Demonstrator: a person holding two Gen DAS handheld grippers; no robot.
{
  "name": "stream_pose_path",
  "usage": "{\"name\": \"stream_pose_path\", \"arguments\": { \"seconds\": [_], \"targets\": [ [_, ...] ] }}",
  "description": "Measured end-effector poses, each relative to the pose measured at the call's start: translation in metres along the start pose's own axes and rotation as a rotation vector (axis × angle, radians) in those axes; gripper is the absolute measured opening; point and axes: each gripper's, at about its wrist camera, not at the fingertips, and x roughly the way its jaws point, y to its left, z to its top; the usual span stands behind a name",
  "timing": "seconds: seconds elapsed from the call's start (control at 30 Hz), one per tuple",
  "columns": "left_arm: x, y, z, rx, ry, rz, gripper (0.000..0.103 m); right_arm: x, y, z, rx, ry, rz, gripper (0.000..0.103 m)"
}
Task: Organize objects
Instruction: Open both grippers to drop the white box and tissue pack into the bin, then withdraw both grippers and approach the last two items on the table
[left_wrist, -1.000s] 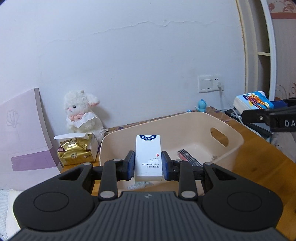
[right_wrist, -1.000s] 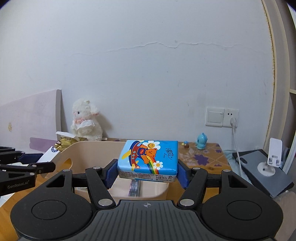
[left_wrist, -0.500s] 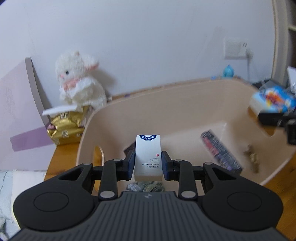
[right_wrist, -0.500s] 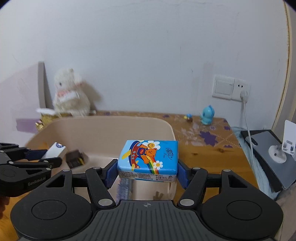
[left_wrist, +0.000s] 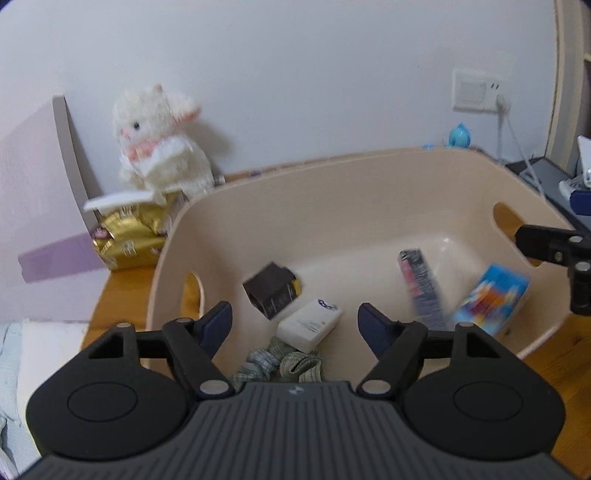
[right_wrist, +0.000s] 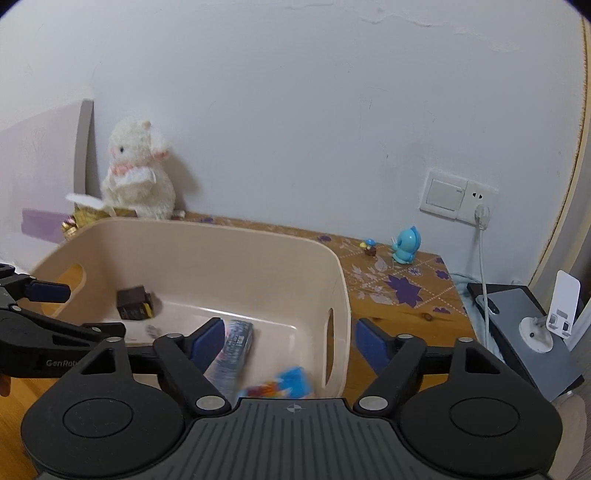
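I am holding my left gripper (left_wrist: 293, 317) above the near edge of the beige basket (left_wrist: 332, 177), its blue-padded jaws spread wide with nothing between them. The white box (left_wrist: 309, 325) is lying tilted on the basket floor just below, beside a small black box (left_wrist: 271, 290) and touching a grey-green knitted cloth (left_wrist: 284, 363). My right gripper (right_wrist: 290, 341) is hovering over the basket's right end, jaws likewise apart and empty. The blue cartoon tissue pack (left_wrist: 493, 299) is blurred, seemingly tumbling against the right inner wall, next to a long dark patterned packet (left_wrist: 421, 288).

Both items appear to be inside the basket, so this step looks nearly done. To finish well, I am judging that each gripper should lift straight up, keeping the open jaws away from the rim and handle slots so the basket is not nudged. Outside, a white plush lamb (left_wrist: 162, 144) is sitting by the wall above a gold foil package (left_wrist: 129, 236).
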Motion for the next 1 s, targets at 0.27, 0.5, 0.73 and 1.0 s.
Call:
{"name": "stream_pose_path", "arguments": {
  "seconds": [0.27,0.5,0.73,1.0],
  "targets": [
    [-0.048,0.008,-0.007,-0.021,-0.084,0.029,0.085,-0.053,0.002,-0.002,0.023,-0.083,0.029,0.101],
    [-0.082,0.013,-0.033,-0.033,-0.107,0.028,0.086,-0.092,0.001,-0.018,0.024,-0.104,0.053,0.103],
    [-0.103,0.009,-0.067,-0.023,-0.103,0.017,0.087,-0.108,0.013,-0.05,-0.013,-0.073,0.058,0.103],
    [-0.103,0.006,-0.105,-0.009,-0.06,0.012,0.087,-0.106,0.021,-0.088,-0.019,-0.008,0.066,0.103]
  ]
}}
